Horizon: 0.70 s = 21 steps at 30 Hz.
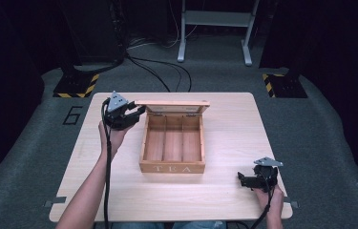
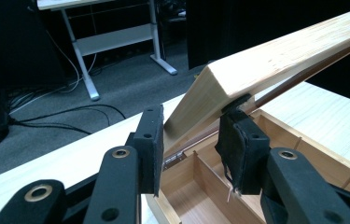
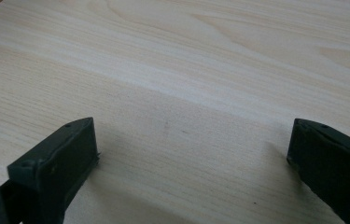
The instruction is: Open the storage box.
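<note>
Gripping the raised lid (image 2: 275,60) by its left corner, the left gripper (image 2: 191,140) stood clamped on the wood; the lid's long edge ran away to that gripper's right, hinged along the far side of the tea box (image 1: 172,167) at the table's (image 1: 229,191) middle; the right gripper (image 1: 255,180), jaws spread and empty, rested well apart near the front right corner.
</note>
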### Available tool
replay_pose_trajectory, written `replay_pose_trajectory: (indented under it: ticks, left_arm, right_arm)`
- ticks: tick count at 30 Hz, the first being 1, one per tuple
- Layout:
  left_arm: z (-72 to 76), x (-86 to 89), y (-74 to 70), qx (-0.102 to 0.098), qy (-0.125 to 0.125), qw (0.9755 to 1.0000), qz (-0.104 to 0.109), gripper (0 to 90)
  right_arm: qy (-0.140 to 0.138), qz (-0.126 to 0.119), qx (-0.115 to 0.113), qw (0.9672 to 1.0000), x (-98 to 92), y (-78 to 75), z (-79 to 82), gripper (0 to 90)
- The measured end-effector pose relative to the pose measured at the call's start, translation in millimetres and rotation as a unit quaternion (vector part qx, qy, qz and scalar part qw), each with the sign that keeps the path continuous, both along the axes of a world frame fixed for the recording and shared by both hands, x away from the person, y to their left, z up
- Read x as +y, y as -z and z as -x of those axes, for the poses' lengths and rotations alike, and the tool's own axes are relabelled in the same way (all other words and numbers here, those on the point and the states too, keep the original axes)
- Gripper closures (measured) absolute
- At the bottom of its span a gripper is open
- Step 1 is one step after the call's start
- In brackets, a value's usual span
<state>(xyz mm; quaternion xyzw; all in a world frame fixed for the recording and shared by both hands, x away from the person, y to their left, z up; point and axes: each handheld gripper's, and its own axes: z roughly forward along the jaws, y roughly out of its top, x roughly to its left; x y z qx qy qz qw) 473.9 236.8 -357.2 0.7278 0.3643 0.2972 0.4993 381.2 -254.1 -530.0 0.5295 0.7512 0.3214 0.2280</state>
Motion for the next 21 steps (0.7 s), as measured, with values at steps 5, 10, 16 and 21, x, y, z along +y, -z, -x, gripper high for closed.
replay_pose_trajectory:
  ticks: [5, 10, 16, 21]
  left_arm:
    - [-0.1, 0.0, 0.0, 0.000, 0.000, 1.0000, 0.000, 60.8]
    - [-0.1, 0.0, 0.0, 0.000, 0.000, 1.0000, 0.000, 60.8]
    - [0.0, 0.1, -0.1, 0.000, 0.001, 1.0000, -0.001, 60.8]
    - [-0.1, 0.0, -0.1, 0.000, 0.000, 1.0000, 0.000, 60.7]
  right_arm:
    - [0.000, 0.000, 0.000, 1.0000, 0.0, 0.0, 0.0, 1.1]
    - [-0.002, 0.001, 0.004, 1.0000, -0.2, -0.5, 0.1, 1.1]
    - [-0.001, 0.001, 0.003, 1.0000, -0.1, -0.4, 0.1, 1.1]
    - [0.000, 0.000, 0.000, 1.0000, 0.0, 0.0, 0.0, 1.1]
